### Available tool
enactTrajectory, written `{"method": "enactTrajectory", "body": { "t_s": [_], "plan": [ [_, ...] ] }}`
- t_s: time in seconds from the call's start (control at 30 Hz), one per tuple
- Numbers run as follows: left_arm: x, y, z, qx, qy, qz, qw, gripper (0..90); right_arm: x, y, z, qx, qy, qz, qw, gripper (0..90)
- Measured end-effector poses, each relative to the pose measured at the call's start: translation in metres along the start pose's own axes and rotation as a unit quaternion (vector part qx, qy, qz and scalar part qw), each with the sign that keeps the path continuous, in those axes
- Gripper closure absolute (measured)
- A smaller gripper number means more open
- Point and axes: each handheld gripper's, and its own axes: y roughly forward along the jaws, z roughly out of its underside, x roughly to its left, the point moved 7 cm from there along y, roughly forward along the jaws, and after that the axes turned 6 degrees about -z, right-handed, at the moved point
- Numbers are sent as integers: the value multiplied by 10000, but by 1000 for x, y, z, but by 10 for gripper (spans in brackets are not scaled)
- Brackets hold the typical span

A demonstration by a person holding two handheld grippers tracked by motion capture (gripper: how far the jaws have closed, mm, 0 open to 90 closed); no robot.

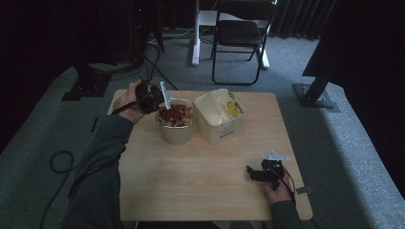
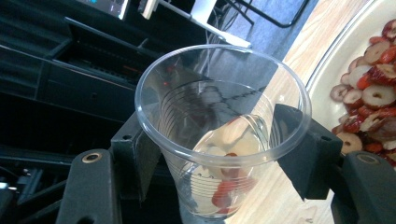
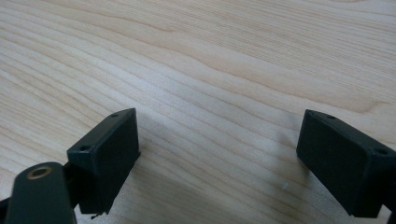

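Observation:
My left gripper (image 2: 215,144) is shut on a clear plastic cup (image 2: 219,135), jaws pressed on both sides; a few red and white dried fruit slices lie at its bottom. In the high view the left gripper (image 1: 152,95) holds the cup (image 1: 157,87) tilted at the left rim of a cream tub (image 1: 175,130) heaped with red dried fruit slices (image 1: 175,114). That tub's slices (image 2: 369,98) show at the right of the left gripper view. My right gripper (image 1: 253,172) rests open low over the bare wood (image 3: 210,79) near the table's front right, nothing between its jaws.
A second cream tub (image 1: 220,117) with a yellow print stands right of the fruit tub and looks empty. The wooden table (image 1: 200,176) ends close behind the left hand. A black folding chair (image 1: 241,36) and stand legs sit on the grey carpet beyond.

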Motion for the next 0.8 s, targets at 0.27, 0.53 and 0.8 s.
{"method": "enactTrajectory", "body": {
  "t_s": [0.27, 0.53, 0.8],
  "plan": [
    [-5, 0, -2, 64, 674, -166, 9976, 351, 0, 0, 0, 0, 2, 0, 10000, 126],
    [-9, -2, -4, 126, 1584, -515, 9860, 354, 0, 0, 0, -4, 7, 0, 10000, 127],
    [-12, -2, -5, 105, 2044, -659, 9766, 360, 0, 0, 0, -2, -1, 2, 10000, 126]
  ]
}}
